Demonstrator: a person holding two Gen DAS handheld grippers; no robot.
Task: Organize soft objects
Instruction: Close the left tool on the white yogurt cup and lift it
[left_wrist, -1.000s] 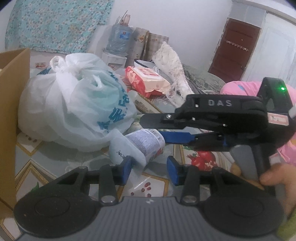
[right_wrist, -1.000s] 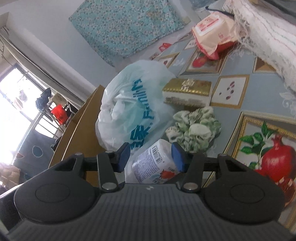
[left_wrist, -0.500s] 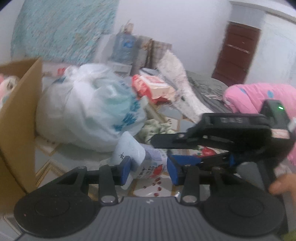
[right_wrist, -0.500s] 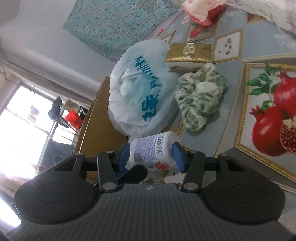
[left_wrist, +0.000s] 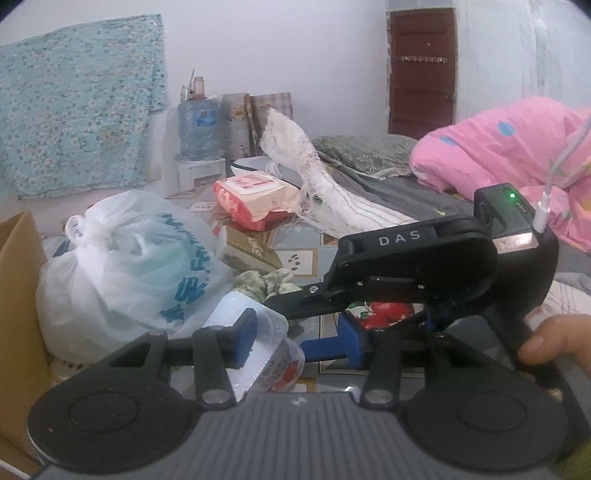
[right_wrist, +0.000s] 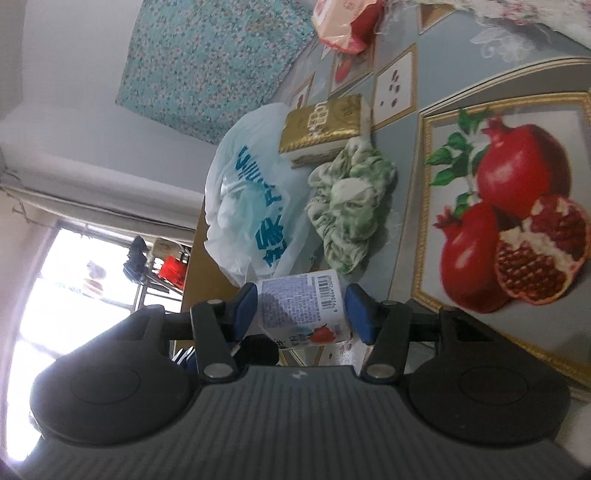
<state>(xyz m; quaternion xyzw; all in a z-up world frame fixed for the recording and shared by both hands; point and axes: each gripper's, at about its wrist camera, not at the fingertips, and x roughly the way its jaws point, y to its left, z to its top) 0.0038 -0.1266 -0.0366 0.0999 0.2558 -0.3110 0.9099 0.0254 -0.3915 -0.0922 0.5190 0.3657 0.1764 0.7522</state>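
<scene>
A small plastic cup (right_wrist: 301, 310) with a printed label and a strawberry picture is held sideways, and my right gripper (right_wrist: 301, 308) is shut on it. In the left wrist view the same cup (left_wrist: 273, 350) lies between the fingers of my left gripper (left_wrist: 297, 339), close to the left pad and apart from the right one. The left jaws are opening. The right gripper's black housing (left_wrist: 424, 258) reaches in from the right, with a thumb (left_wrist: 554, 343) on its handle. A crumpled green-and-white cloth (right_wrist: 351, 210) lies just beyond the cup.
A knotted white plastic bag (left_wrist: 129, 266) sits by a cardboard box (left_wrist: 18, 295). A gold tissue pack (right_wrist: 325, 125) and a red wipes pack (left_wrist: 258, 199) lie farther back. A white lace cloth (left_wrist: 317, 181) and a pink quilt (left_wrist: 517, 147) are on the right. The mat (right_wrist: 517, 221) shows pomegranates.
The right gripper has rolled and sunk with the cup still in it. The gap between the left fingers has widened, and the left view has rolled upright and lifted a little.
</scene>
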